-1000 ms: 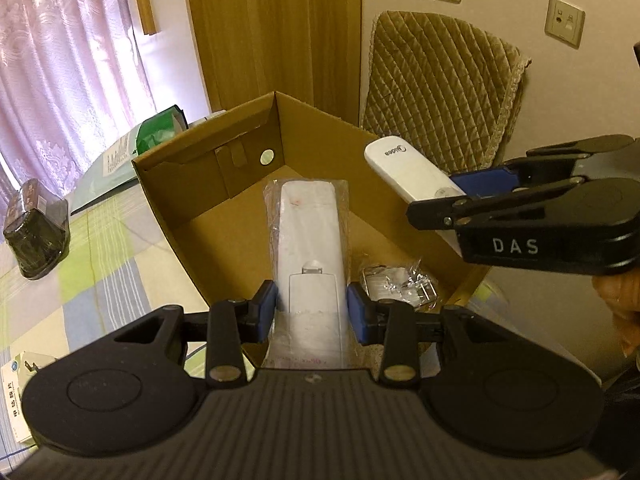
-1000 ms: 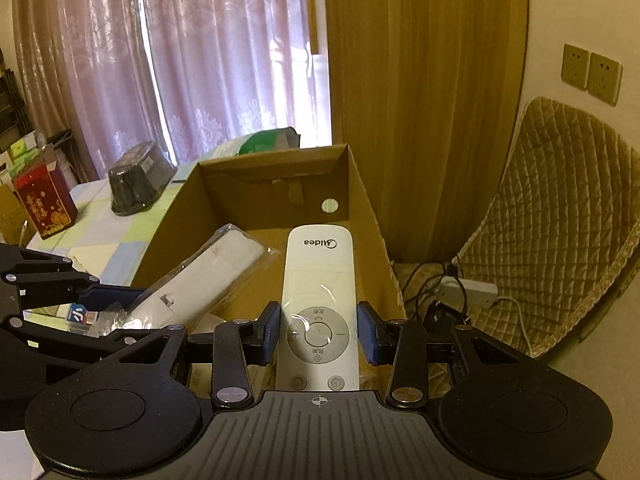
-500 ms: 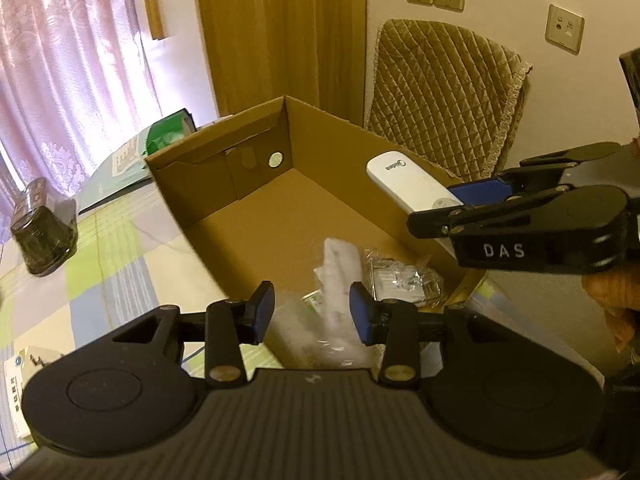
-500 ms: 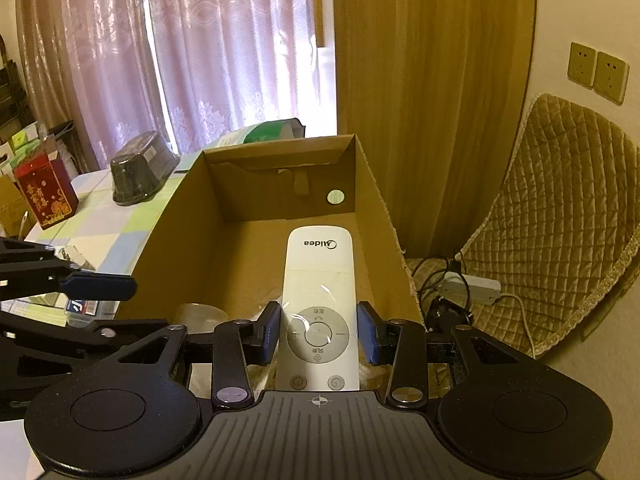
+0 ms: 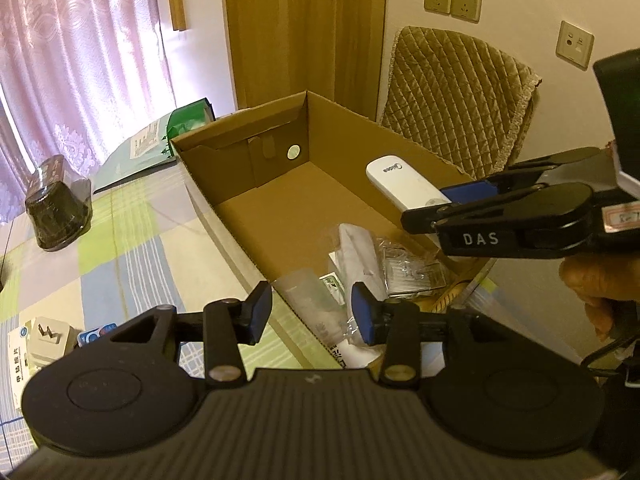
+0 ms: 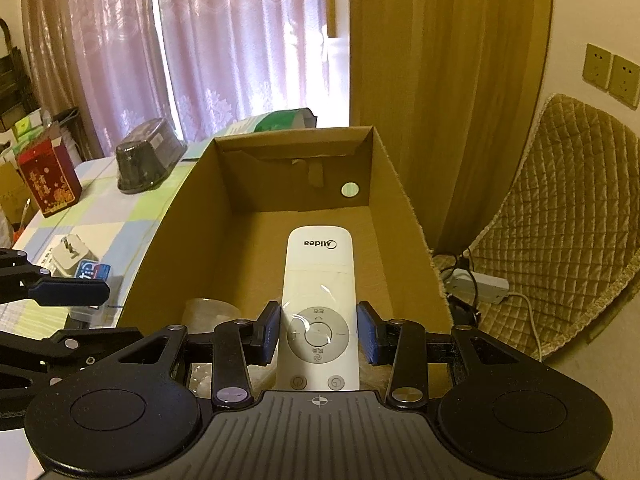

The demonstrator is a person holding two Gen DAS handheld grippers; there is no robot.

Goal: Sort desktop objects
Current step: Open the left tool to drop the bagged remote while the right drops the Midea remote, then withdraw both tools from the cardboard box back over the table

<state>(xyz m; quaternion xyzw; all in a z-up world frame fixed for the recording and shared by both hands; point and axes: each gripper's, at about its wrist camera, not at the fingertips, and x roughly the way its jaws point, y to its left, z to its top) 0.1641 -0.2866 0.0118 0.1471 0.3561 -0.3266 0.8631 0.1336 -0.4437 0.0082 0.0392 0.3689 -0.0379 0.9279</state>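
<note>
The left gripper (image 5: 311,312) hangs spread and empty over the near edge of the cardboard box (image 5: 360,152). A plastic-wrapped remote (image 5: 358,256) lies on the box floor at the near end. The right gripper (image 6: 319,334) pinches a white Midea remote (image 6: 319,280) above the box (image 6: 200,216), its pads (image 6: 270,332) touching the remote's sides. The desk (image 5: 120,240) wears a checked cloth of green, blue and cream. On it sit a dark wrapped container (image 5: 56,204), a white plug adapter (image 5: 48,338) and a red carton (image 6: 48,178). Pink lace curtains (image 6: 224,40), wood panelling (image 5: 304,28), 2 wall sockets (image 5: 452,0) and a quilted chair cover (image 5: 460,100) stand beyond.
</note>
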